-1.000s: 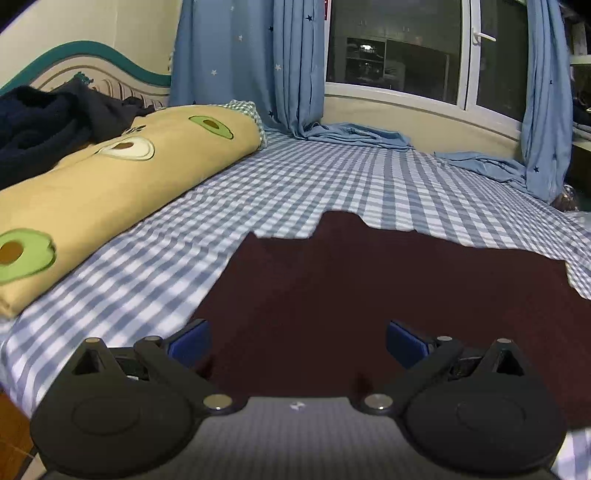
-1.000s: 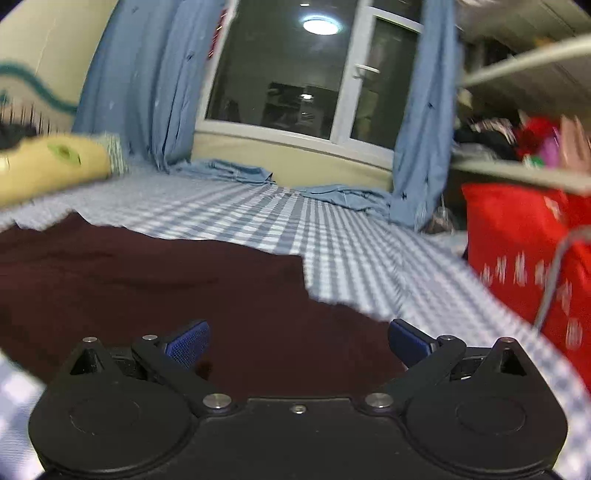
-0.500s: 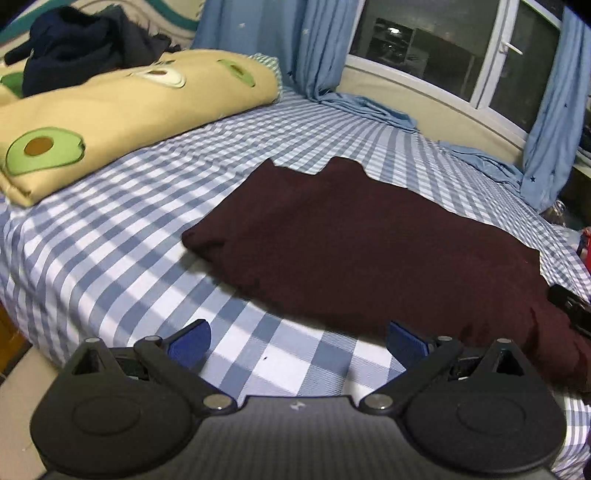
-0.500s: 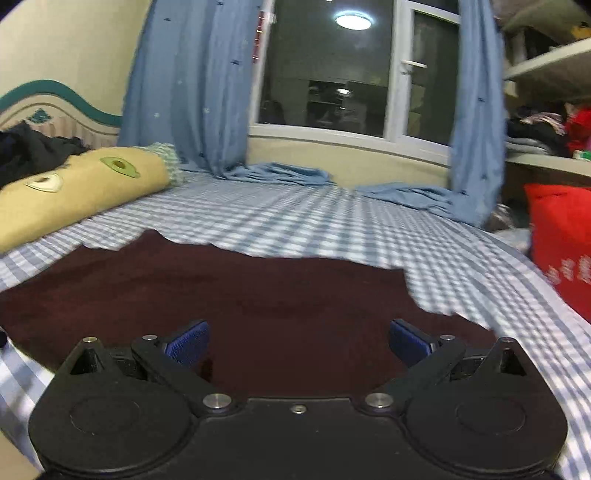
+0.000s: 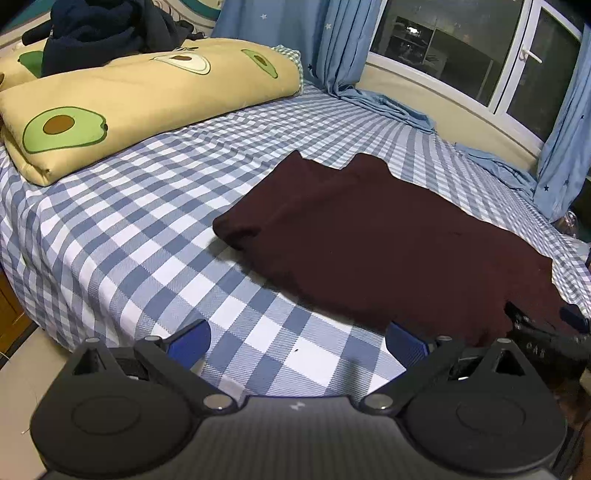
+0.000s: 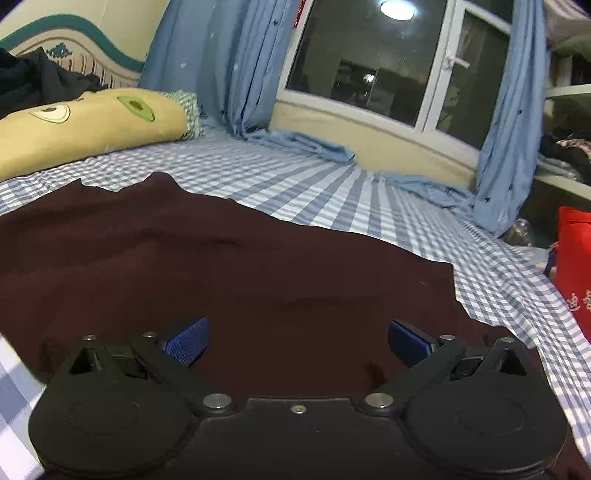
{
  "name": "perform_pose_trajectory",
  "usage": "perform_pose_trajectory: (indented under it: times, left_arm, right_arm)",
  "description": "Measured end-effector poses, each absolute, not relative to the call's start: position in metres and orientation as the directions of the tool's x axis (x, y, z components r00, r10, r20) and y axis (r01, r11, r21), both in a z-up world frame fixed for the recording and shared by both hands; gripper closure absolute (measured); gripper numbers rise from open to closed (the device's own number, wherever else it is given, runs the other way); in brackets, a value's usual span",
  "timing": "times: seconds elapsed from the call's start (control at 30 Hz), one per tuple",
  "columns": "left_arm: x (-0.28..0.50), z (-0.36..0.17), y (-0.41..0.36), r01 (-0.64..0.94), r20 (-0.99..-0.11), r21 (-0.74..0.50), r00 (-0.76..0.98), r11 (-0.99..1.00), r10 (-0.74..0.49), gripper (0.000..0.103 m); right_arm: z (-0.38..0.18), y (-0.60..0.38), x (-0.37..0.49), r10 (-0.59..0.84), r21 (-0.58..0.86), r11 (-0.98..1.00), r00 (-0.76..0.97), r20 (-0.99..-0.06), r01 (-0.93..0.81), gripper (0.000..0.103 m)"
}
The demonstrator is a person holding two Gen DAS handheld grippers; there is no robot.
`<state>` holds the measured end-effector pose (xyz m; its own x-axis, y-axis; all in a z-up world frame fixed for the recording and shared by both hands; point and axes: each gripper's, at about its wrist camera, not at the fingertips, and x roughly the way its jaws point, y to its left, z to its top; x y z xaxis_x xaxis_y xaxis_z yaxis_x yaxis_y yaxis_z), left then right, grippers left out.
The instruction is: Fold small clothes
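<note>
A dark maroon garment (image 5: 388, 236) lies spread flat on the blue-and-white checked bed sheet (image 5: 147, 229). It also fills the right wrist view (image 6: 221, 266). My left gripper (image 5: 297, 339) is open and empty, above bare sheet just short of the garment's near edge. My right gripper (image 6: 297, 339) is open and empty, low over the garment's near part. The right gripper's fingers also show at the right edge of the left wrist view (image 5: 546, 339), at the garment's near right corner.
A folded yellow avocado-print quilt (image 5: 140, 99) lies at the left with dark clothes (image 5: 99, 29) piled on it. Blue curtains (image 6: 229, 66) and a window (image 6: 369, 59) stand behind the bed. A red bag (image 6: 576, 280) stands at the right. The bed's edge drops off at the left.
My left gripper has pulled back and up off the garment, which now lies farther ahead. My right gripper has swung left, so the garment fills more of its view.
</note>
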<state>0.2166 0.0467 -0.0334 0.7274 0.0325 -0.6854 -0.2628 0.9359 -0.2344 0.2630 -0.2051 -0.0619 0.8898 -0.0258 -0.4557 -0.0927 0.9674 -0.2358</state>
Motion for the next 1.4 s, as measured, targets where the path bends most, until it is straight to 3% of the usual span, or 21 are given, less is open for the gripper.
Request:
perform_pose_trajectory:
  times: [0.17, 0.93, 1.4]
  left_arm:
    - [0.219, -0.035, 0.049, -0.271, -0.686, -0.241, 0.727, 0.932, 0.034, 0.001]
    - [0.235, -0.050, 0.043, -0.268, -0.711, -0.246, 0.703, 0.931, 0.014, 0.001]
    - [0.254, -0.058, 0.053, -0.248, -0.637, -0.338, 0.770, 0.908, -0.027, 0.001]
  right_arm:
    - [-0.074, -0.208, 0.247, -0.042, -0.241, 0.969, 0.919, -0.391, -0.058, 0.000]
    - [-0.077, -0.207, 0.239, -0.040, -0.244, 0.968, 0.932, -0.360, -0.053, 0.000]
    - [-0.077, -0.210, 0.239, -0.030, -0.241, 0.969, 0.935, -0.354, -0.061, 0.000]
